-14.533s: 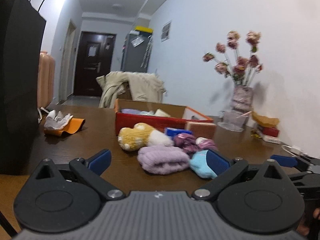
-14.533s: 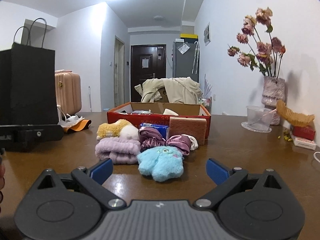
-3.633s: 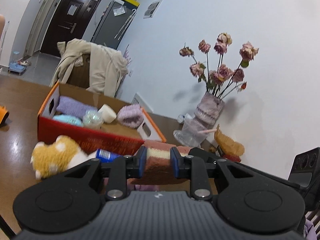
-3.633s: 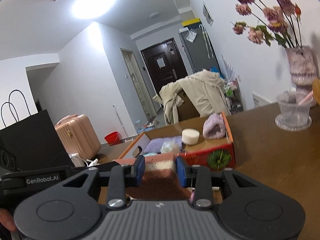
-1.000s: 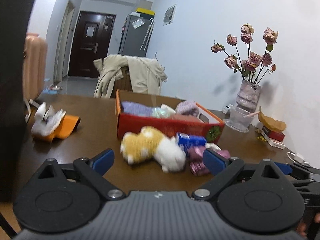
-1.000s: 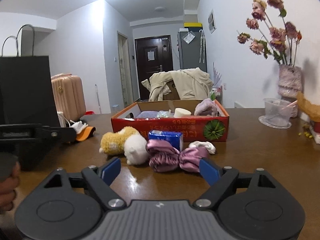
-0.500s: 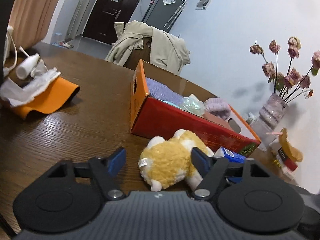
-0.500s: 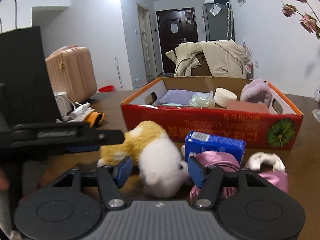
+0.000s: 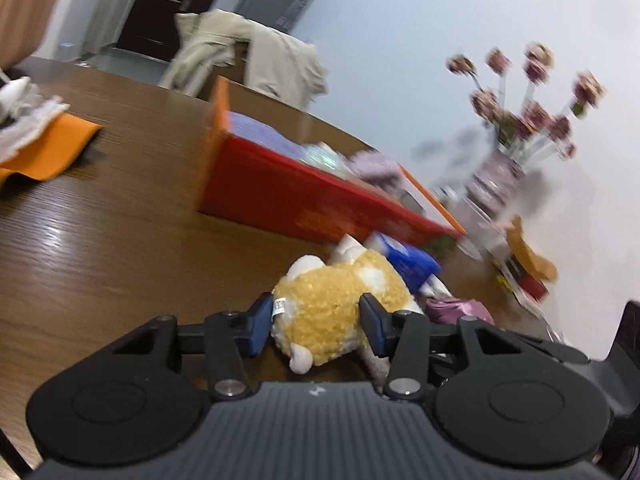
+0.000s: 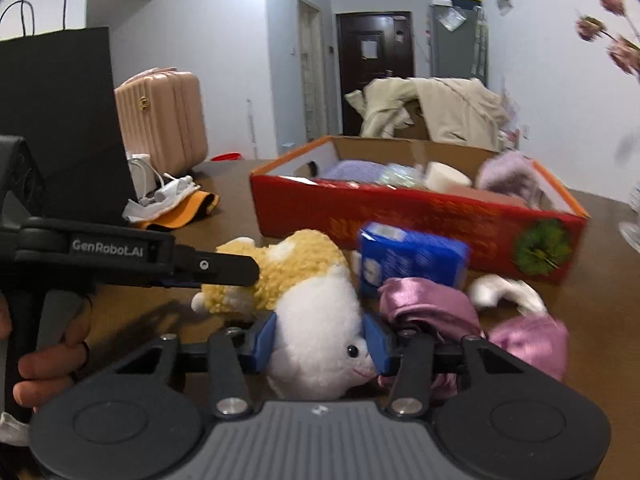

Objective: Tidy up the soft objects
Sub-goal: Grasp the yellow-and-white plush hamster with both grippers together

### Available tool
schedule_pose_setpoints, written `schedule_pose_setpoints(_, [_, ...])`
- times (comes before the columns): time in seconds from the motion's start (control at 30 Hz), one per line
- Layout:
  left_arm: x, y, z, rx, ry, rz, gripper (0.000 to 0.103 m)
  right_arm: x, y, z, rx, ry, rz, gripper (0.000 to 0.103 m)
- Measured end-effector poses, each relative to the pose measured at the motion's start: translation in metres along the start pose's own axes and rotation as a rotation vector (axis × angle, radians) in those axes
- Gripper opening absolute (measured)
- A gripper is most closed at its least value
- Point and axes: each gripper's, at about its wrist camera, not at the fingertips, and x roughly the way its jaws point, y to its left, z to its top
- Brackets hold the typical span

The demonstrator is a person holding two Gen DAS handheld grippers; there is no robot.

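A yellow-and-white plush toy point(image 9: 340, 300) lies on the brown table in front of the red cardboard box point(image 9: 280, 196). My left gripper point(image 9: 316, 320) is shut on its yellow rear half. My right gripper point(image 10: 320, 338) is shut on its white head end point(image 10: 320, 320). The left gripper also shows in the right wrist view point(image 10: 224, 270), pressed on the yellow part point(image 10: 288, 264). The box point(image 10: 400, 224) holds a purple towel point(image 10: 352, 170), a white roll, a lilac fluffy piece and other soft things.
A blue tissue pack point(image 10: 412, 258), pink satin scrunchies point(image 10: 432, 312) and a white cloth piece point(image 10: 504, 288) lie beside the toy. An orange cloth point(image 9: 48, 148), a black paper bag point(image 10: 56, 120) and a vase of flowers point(image 9: 504, 160) stand around.
Both grippers moved in on the plush toy and closed on it, left on the yellow half, right on the white head. The left view tilted and came closer to the table.
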Motion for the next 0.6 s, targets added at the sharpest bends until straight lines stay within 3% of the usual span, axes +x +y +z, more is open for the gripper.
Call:
schedule_pose_setpoints(0.23, [0.0,-0.03,-0.018,0.07,0.038,-0.033,0.048,-0.034,-0.015,-0.014,0.05,0.048,-0.006,0.049])
schedule_pose_setpoints(0.3, [-0.002,-0.031,-0.022,0.047,0.021,0.015,0.059,-0.045,-0.013,-0.019,0.06,0.055,0.045,0.049])
schedule_pose_setpoints(0.37, [-0.005,-0.03,-0.024,0.006,0.015,0.037,0.06,-0.053,-0.005,-0.024,0.05,0.064,0.113,0.049])
schedule_pose_setpoints(0.5, [-0.009,-0.044,-0.023,0.046,0.011,-0.039,0.06,-0.059,0.018,-0.034,0.002,0.069,0.262,0.044])
schedule_pose_setpoints(0.6, [-0.015,-0.052,-0.021,0.068,-0.02,0.014,0.066,-0.068,0.015,-0.031,-0.001,0.052,0.225,0.045])
